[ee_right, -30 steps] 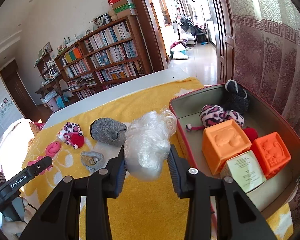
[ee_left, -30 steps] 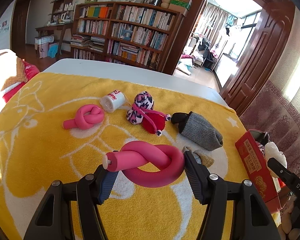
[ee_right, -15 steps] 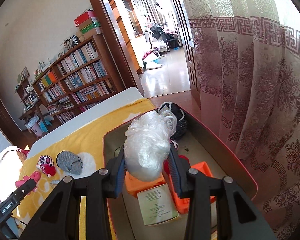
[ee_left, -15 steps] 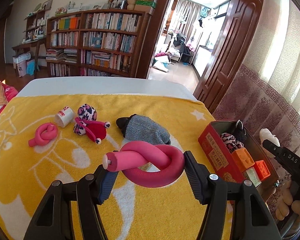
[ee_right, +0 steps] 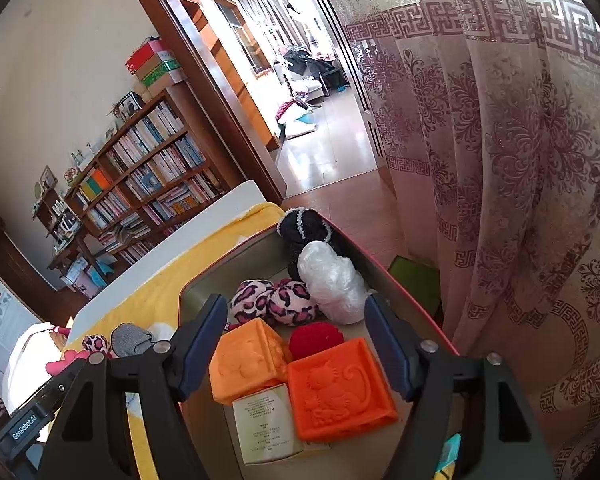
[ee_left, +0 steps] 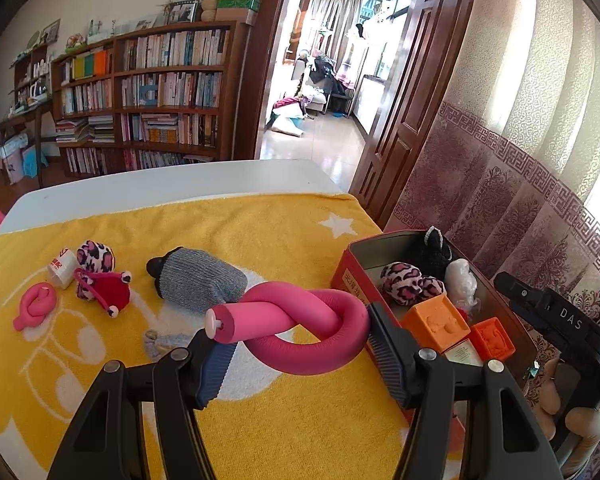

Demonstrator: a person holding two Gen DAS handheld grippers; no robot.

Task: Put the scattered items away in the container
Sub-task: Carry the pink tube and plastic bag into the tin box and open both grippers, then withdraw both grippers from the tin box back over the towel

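Foam roller (ee_left: 300,332), pink and tied in a knot, sits clamped between the fingers of the left gripper (ee_left: 296,346), held above the yellow towel (ee_left: 260,224) just beside the red tin (ee_left: 350,276) at the table's right edge. The right gripper (ee_right: 296,340) hangs over that tin with its fingers spread wide and nothing between them. Inside the tin lie a clear plastic bag (ee_right: 332,280) against the far wall, a black knitted piece (ee_right: 304,228) in the far corner, a leopard-print plush (ee_right: 276,300), two orange embossed blocks (ee_right: 340,388), a red pompom (ee_right: 316,336) and a small printed carton (ee_right: 268,428).

Out on the towel lie a grey sock (ee_left: 200,278), a second knotted pink roller (ee_left: 36,306) near the left edge, another leopard-print plush with a red part (ee_left: 100,276), a small white cup (ee_left: 62,268) on its side, and a crumpled grey scrap (ee_left: 160,342) partly hidden behind the left fingers.

The towel covers a white table (ee_left: 160,184). Behind stand a wooden bookshelf (ee_left: 148,92), an open doorway (ee_left: 320,80) to a bright room, and patterned curtains (ee_right: 500,160). The tin's near end is cut off by the grippers.
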